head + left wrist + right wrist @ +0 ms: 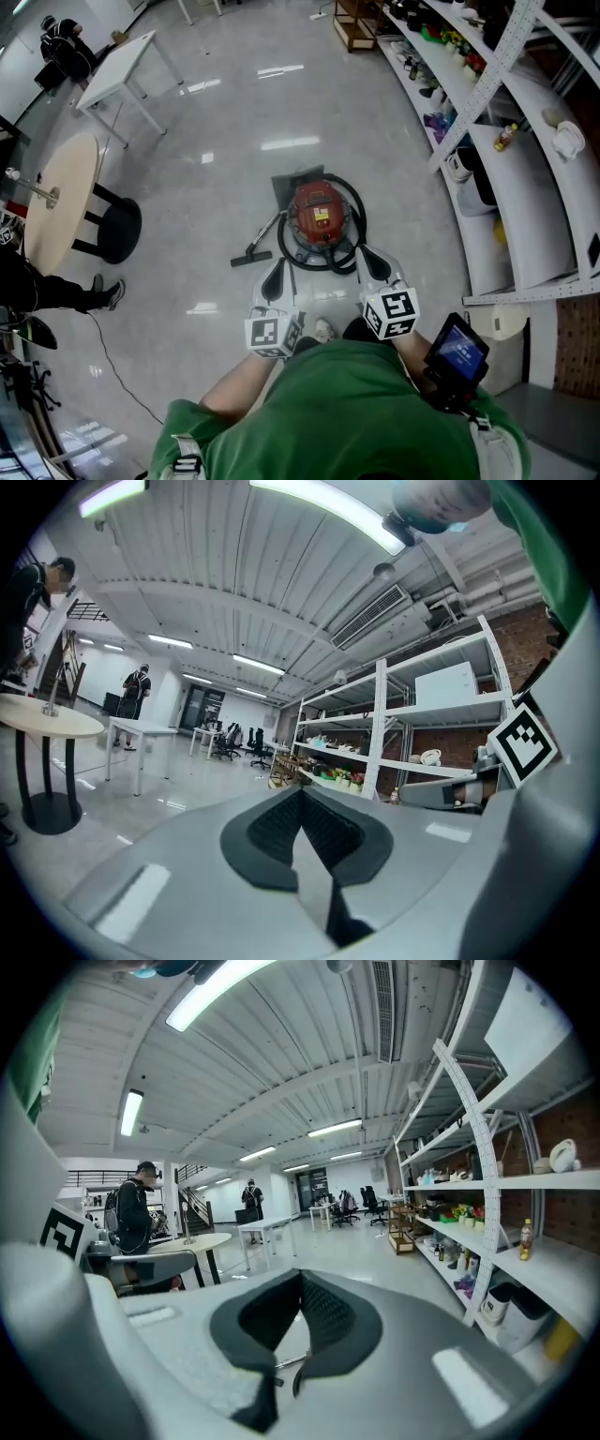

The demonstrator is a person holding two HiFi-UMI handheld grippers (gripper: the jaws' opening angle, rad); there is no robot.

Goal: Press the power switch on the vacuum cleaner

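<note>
Left gripper [274,281] and right gripper [375,265] are hovering at lower centre of the head view, jaws meeting tip to tip on nothing, just below the red vacuum cleaner [319,214] sitting mid-frame on the floor [234,141], its yellow label too small to read.

Red vacuum cleaner [317,217]; grey floor [234,112]

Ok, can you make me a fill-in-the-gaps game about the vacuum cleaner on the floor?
1. The vacuum cleaner has a ____ body.
2. Its black hose is coiled ____ it.
3. The left gripper and the right gripper each hold ____.
4. The person's top is ____.

Missing words: red; around; nothing; green.
</note>
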